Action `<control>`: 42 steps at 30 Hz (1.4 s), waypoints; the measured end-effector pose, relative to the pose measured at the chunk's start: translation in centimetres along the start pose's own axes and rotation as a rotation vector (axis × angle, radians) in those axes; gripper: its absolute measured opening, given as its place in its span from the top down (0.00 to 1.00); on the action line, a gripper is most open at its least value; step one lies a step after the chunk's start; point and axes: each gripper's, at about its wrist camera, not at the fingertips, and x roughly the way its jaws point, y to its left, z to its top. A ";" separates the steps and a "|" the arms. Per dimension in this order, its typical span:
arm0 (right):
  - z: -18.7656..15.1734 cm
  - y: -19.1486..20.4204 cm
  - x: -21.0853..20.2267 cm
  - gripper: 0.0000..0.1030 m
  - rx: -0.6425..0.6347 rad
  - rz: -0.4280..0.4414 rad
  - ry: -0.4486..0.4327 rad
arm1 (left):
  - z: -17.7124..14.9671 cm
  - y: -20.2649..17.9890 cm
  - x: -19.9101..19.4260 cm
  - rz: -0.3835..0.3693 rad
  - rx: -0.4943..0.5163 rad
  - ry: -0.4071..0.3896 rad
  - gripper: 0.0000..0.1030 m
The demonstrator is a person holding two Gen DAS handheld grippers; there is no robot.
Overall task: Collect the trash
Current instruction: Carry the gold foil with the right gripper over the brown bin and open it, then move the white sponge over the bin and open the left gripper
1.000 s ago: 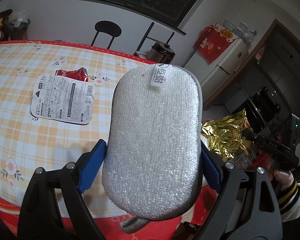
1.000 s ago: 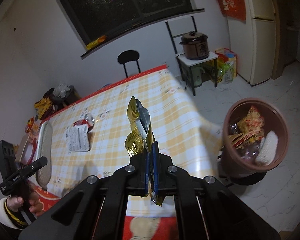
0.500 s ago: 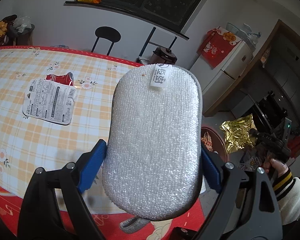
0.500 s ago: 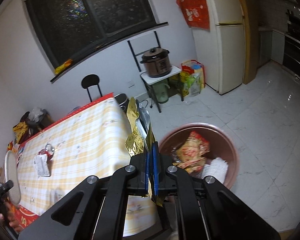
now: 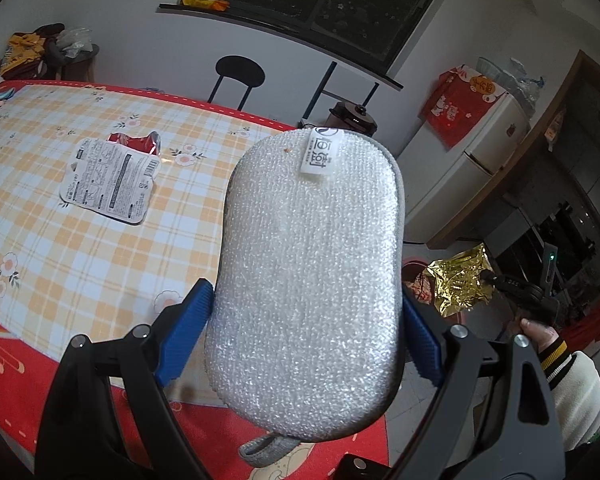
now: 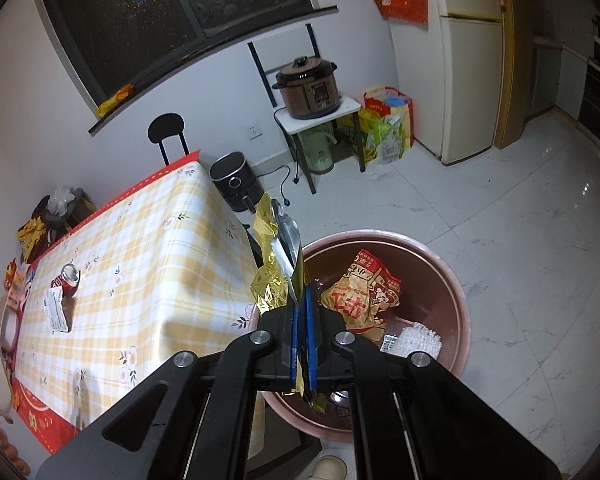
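My right gripper (image 6: 301, 320) is shut on a crumpled gold foil wrapper (image 6: 276, 264) and holds it above the near rim of the brown trash bin (image 6: 456, 292) on the floor beside the table. The bin holds a yellow-red snack bag (image 6: 364, 292) and a white sponge (image 6: 418, 340). My left gripper (image 5: 304, 320) is shut on a white scrubbing sponge (image 5: 308, 280) over the table's near edge. A white printed packet (image 5: 108, 180) and a crushed red can (image 5: 134, 144) lie on the checked tablecloth (image 5: 60, 248). The gold wrapper also shows in the left wrist view (image 5: 458, 284).
A black chair (image 5: 238, 80) stands behind the table. Beyond the table's end are a black air fryer (image 6: 232, 180), a brown pressure cooker (image 6: 308, 88) on a small stand, a bag of groceries (image 6: 388, 124) and a fridge (image 6: 468, 60). White tiled floor surrounds the bin.
My right gripper has carried the gold wrapper off the table's end and over the trash bin. My left gripper with the sponge has stayed over the table's near edge.
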 end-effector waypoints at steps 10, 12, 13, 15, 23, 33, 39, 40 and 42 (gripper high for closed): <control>0.1 -0.2 -2.1 0.05 0.046 -0.018 -0.095 | 1.2 -2.3 0.3 -0.016 0.070 0.007 0.16; 0.2 -0.4 -3.7 0.05 0.058 -0.014 -0.125 | 1.7 -3.4 0.9 -0.040 0.098 0.013 0.16; 0.3 -0.5 -4.2 0.05 0.058 -0.017 -0.132 | 2.0 -3.9 1.2 -0.051 0.110 0.017 0.16; 0.2 -0.5 -5.8 0.05 0.052 -0.032 -0.156 | 2.4 -5.5 2.1 -0.085 0.148 0.027 0.16; -1.3 -1.7 -12.5 0.05 0.060 -0.092 -0.239 | 3.1 -12.8 6.4 -0.197 0.287 0.076 0.16; -4.9 -6.2 -18.2 0.05 0.118 -0.189 -0.274 | 0.9 -24.0 15.4 -0.314 0.471 0.188 0.16; -7.6 -9.8 -19.9 0.05 0.190 -0.266 -0.263 | -1.1 -29.3 21.1 -0.343 0.552 0.249 0.16; -8.0 -10.4 -20.3 0.05 0.202 -0.277 -0.263 | -1.4 -30.1 21.9 -0.346 0.565 0.253 0.16; -8.5 -11.3 -20.7 0.05 0.223 -0.292 -0.263 | -1.9 -31.8 23.5 -0.354 0.590 0.264 0.16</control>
